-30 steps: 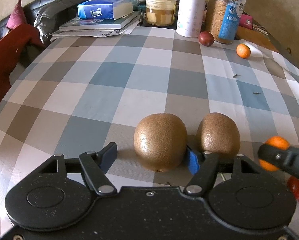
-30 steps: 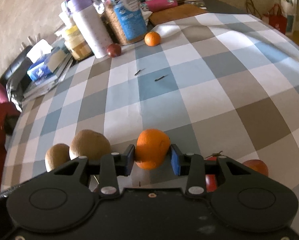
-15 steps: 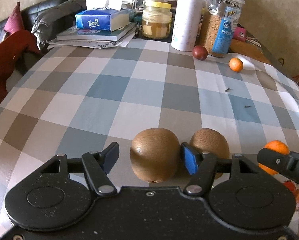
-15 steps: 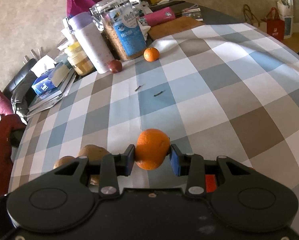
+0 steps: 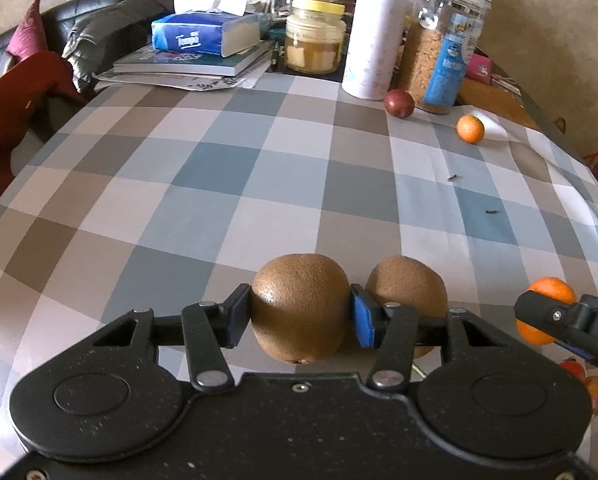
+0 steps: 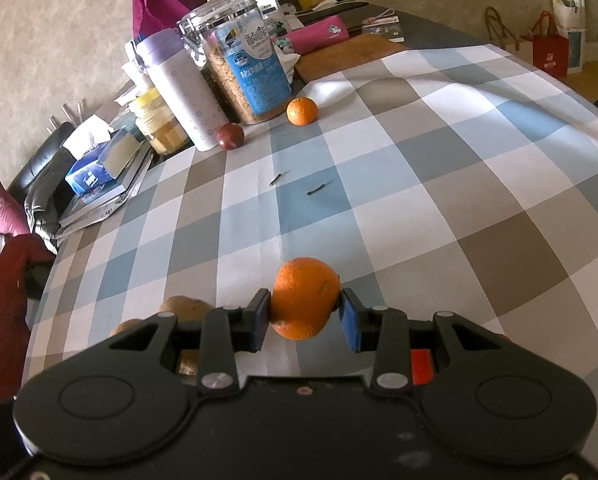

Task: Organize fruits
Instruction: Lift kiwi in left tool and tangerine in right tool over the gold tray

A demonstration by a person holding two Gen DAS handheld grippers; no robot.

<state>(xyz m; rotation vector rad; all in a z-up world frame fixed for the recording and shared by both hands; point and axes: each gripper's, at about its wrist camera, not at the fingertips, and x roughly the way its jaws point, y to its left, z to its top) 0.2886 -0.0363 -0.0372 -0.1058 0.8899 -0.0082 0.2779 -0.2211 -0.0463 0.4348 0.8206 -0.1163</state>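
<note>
Left gripper point(image 5: 301, 318) is clamped on one kiwi point(image 5: 301, 312) (two kiwis total, near table edge). Right gripper point(image 6: 305, 318) squeezes one orange point(image 6: 305, 296); a second orange point(image 6: 301, 111) sits at the far edge.

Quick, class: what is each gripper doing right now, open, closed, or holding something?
Left gripper: closed on a kiwi.
Right gripper: closed on an orange.

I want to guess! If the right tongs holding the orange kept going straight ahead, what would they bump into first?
Probably nothing soon. Ahead of the right tongs and their orange lies open checkered tablecloth; only two tiny dark bits lie there. Depth is uncertain.
</note>
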